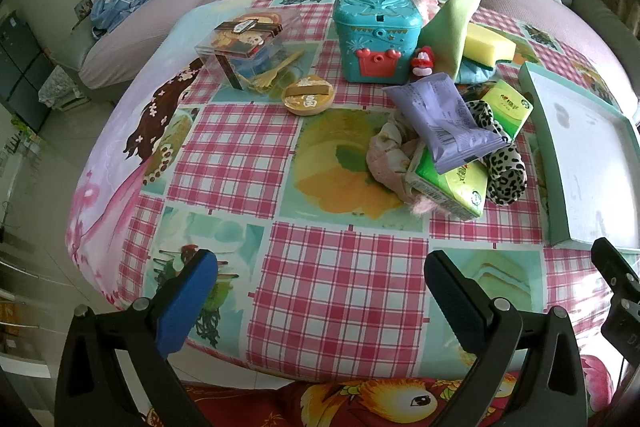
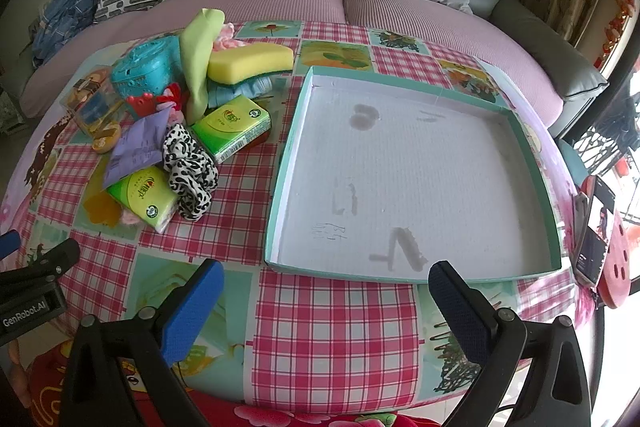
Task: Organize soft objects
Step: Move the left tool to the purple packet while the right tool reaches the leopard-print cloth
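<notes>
Hovering over the checked surface (image 1: 328, 287), the left tool (image 1: 320, 301) and right tool (image 2: 326, 301) both hold their blue fingers apart, gripping nothing. Left of the shallow tray (image 2: 280, 163), touching in a heap, lie tissue packs (image 2: 232, 127), a leopard-print scrunchie (image 2: 190, 169), a yellow sponge (image 2: 250, 61) and a green cloth (image 2: 198, 55).

Glossy plastic tablecloth (image 1: 336, 291), porous yellow sponge (image 2: 252, 63), matt paper-lined tray (image 2: 400, 167).

Heap of soft objects (image 2: 192, 131) left of tray (image 2: 280, 187), yellow sponge (image 2: 250, 63) topmost
</notes>
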